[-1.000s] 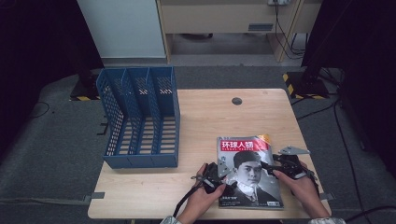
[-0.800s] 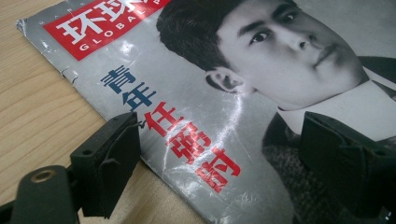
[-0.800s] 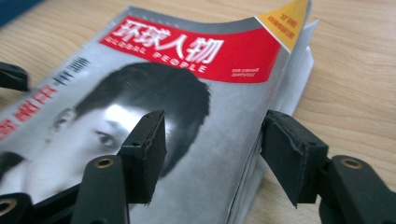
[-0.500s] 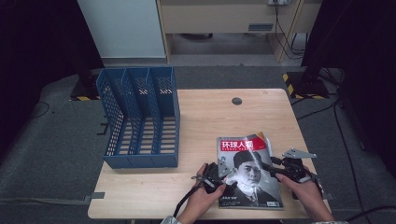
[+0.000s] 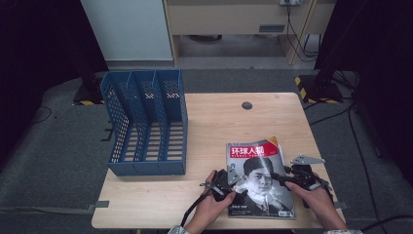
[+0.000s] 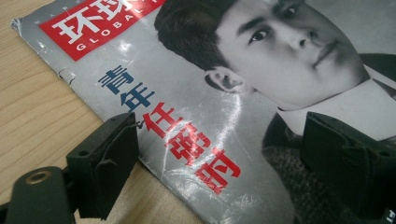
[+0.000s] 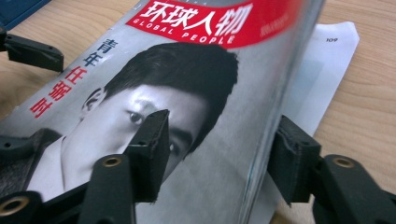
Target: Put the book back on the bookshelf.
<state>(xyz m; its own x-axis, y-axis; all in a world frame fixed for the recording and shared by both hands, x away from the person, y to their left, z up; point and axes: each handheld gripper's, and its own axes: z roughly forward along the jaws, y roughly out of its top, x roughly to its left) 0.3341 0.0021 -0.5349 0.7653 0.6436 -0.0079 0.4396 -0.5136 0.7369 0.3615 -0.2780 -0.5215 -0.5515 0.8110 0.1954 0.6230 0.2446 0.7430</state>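
Note:
A magazine (image 5: 258,178) with a red title band and a black-and-white portrait lies flat near the table's front right. My left gripper (image 5: 231,183) is at its left edge. In the left gripper view this gripper (image 6: 224,172) is open: one jaw sits over the wood and the other over the cover (image 6: 233,70). My right gripper (image 5: 287,178) is at the magazine's right edge. In the right gripper view it (image 7: 222,156) is also open, one jaw above the portrait (image 7: 177,79) and the other past the edge. Nothing is clamped.
A blue three-slot file rack (image 5: 146,122) lies on the table's left half, its slots open upward. A loose white page (image 7: 327,60) sticks out from under the magazine's right side. A small dark round hole (image 5: 247,105) marks the far middle of the table (image 5: 219,126).
Both grippers have shifted only slightly at the magazine's two edges. The magazine has stayed where it was.

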